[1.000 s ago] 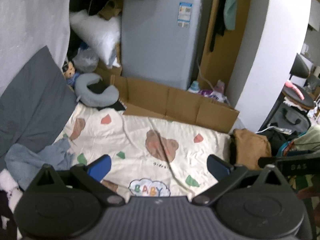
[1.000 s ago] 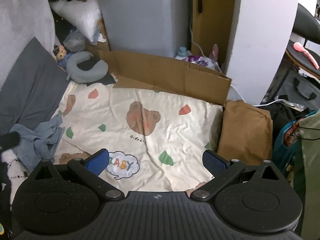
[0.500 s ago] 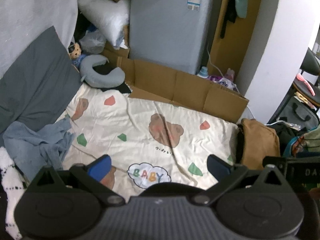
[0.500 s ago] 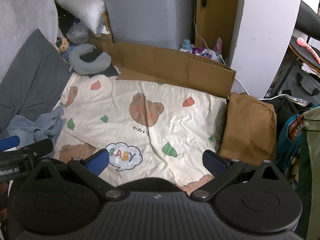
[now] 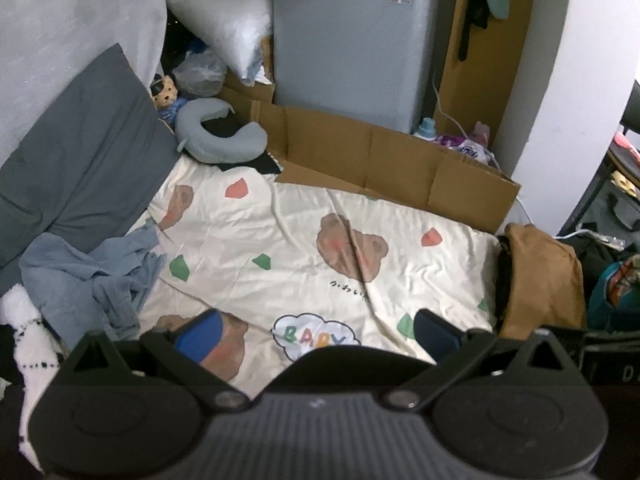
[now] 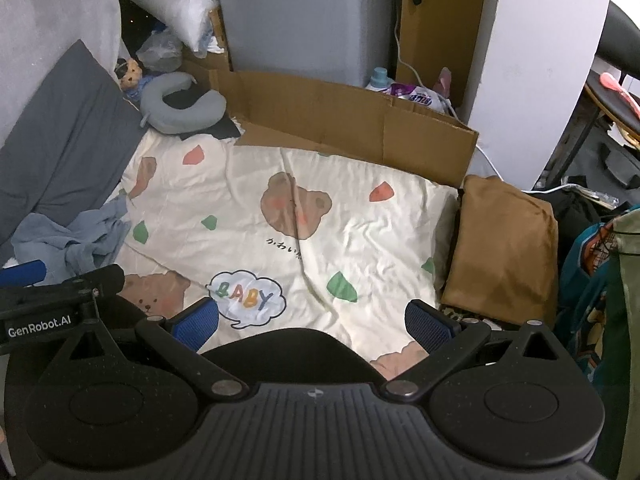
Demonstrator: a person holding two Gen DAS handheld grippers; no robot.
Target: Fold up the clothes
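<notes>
Lying crumpled at the left edge of the bed: blue-grey garment point(image 5: 92, 276), bunched against the dark grey pillow point(image 5: 80, 152), partly overlapping the cream bear-print sheet point(image 5: 304, 232). Same garment in the right wrist view point(image 6: 76, 236), same spot. White knit piece with black dotted lines point(image 5: 24, 332) just below it at the left frame edge; can't tell what it is.

Folded brown garment point(image 6: 504, 240) sits at the right edge of the sheet, flat, touching the sheet border. Also in the left view point(image 5: 544, 276).

Left gripper point(image 5: 316, 332): jaws spread wide, nothing between the blue pads, hovering over the near part of the sheet above the "BABY" cloud print point(image 5: 316, 336). Right gripper point(image 6: 312, 320): also spread wide, holding nothing, over the same near edge. Neither touches fabric. The left gripper's side shows in the right wrist view at far left, "GenRobot.AI" lettering readable.

Surroundings:
- grey U-shaped neck pillow point(image 5: 216, 136) at the far left corner of the sheet, small plush toy point(image 5: 164, 92) just behind it
- flattened cardboard point(image 5: 384, 160) standing along the far edge of the bed
- grey appliance point(image 5: 352, 40) behind the cardboard, white pillow point(image 5: 224, 28) to its left
- detergent bottle point(image 6: 378, 78) and purple bag point(image 6: 416, 96) behind the cardboard
- teal patterned item point(image 6: 592, 272) at the far right, near the brown garment
</notes>
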